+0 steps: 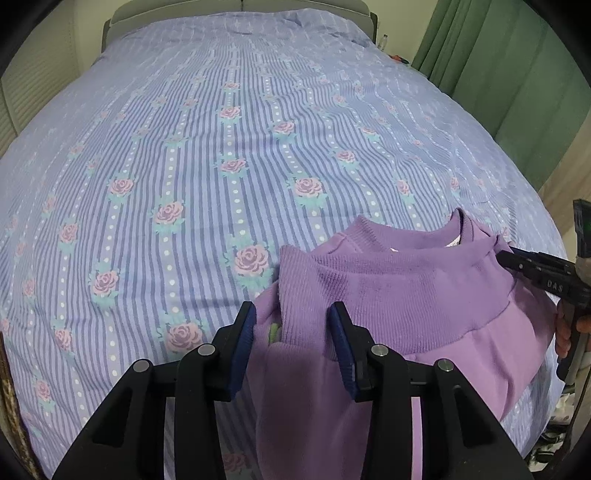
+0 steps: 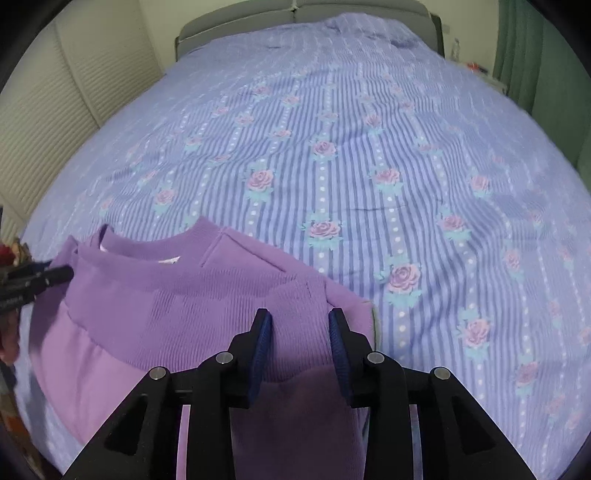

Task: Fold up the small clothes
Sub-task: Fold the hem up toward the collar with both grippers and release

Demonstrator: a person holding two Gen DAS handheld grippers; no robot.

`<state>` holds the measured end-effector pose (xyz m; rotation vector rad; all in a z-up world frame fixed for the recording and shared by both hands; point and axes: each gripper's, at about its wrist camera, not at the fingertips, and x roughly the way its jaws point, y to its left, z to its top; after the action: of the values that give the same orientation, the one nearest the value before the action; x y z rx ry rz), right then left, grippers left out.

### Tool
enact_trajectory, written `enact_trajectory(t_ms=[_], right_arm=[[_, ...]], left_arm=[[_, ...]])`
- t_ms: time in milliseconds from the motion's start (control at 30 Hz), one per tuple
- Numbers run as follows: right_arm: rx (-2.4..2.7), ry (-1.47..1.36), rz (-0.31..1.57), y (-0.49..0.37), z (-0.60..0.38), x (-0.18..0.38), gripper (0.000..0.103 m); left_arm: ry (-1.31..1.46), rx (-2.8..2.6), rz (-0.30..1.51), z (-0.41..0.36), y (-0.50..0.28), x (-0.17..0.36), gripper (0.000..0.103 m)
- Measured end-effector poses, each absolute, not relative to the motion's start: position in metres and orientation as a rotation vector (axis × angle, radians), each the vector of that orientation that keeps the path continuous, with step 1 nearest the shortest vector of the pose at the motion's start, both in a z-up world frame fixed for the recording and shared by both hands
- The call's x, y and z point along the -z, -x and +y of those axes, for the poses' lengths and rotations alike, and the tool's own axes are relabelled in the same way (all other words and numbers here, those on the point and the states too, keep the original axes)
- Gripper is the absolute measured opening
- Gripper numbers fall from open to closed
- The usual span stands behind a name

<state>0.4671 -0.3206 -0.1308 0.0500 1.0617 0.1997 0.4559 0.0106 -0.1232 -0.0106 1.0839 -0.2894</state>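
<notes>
A small purple sweatshirt [image 1: 406, 295] lies at the near edge of the bed, its ribbed hem band folded up towards the collar. My left gripper [image 1: 293, 325] straddles a raised fold of the ribbed band at the garment's left side, and its blue pads are shut on that fold. In the right wrist view, my right gripper [image 2: 300, 325] is shut on the ribbed band of the sweatshirt [image 2: 166, 295] at its right side. Each gripper shows in the other view, pinching an end of the band: the right gripper [image 1: 504, 254] and the left gripper [image 2: 68, 273].
The bed sheet [image 1: 221, 147], blue-striped with roses, stretches away to a grey headboard [image 1: 240, 11]. Green curtains [image 1: 498, 55] hang at the right, with a bottle [image 1: 385, 40] near them. Louvred doors [image 2: 55, 110] stand at the left. A hand [image 1: 565, 332] holds the right gripper.
</notes>
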Motion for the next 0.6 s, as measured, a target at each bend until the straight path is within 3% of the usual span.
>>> enact_trajectory(t_ms=[33, 100, 367, 500, 533, 567, 600], right_arm=[[-0.194, -0.066, 1.070, -0.469, -0.322, 0.131, 0.024], [-0.172, -0.049, 1.060, -0.467, -0.320, 0.129, 0.016], [-0.103, -0.026, 0.813, -0.429, -0.326, 0.058, 0.014], [-0.094, -0.004, 0.831, -0.447, -0.324, 0.054, 0.013], [-0.088, 0.001, 0.851, -0.452, -0.323, 0.060, 0.013], [-0.075, -0.006, 0.881, -0.461, -0.323, 0.070, 0.013], [-0.066, -0.012, 0.902, -0.464, -0.325, 0.078, 0.013]], left_arm=[[0.009, 0.295, 1.083, 0.010, -0.455, 0.123, 0.030], [0.014, 0.319, 1.071, 0.011, -0.451, 0.118, 0.028], [0.037, 0.377, 0.955, 0.018, -0.433, 0.073, 0.026], [0.092, 0.298, 1.012, 0.025, -0.457, 0.087, 0.025], [0.108, 0.274, 1.023, 0.028, -0.461, 0.092, 0.021], [0.107, 0.242, 1.026, 0.032, -0.465, 0.098, 0.005], [0.080, 0.178, 1.030, 0.034, -0.468, 0.103, 0.005]])
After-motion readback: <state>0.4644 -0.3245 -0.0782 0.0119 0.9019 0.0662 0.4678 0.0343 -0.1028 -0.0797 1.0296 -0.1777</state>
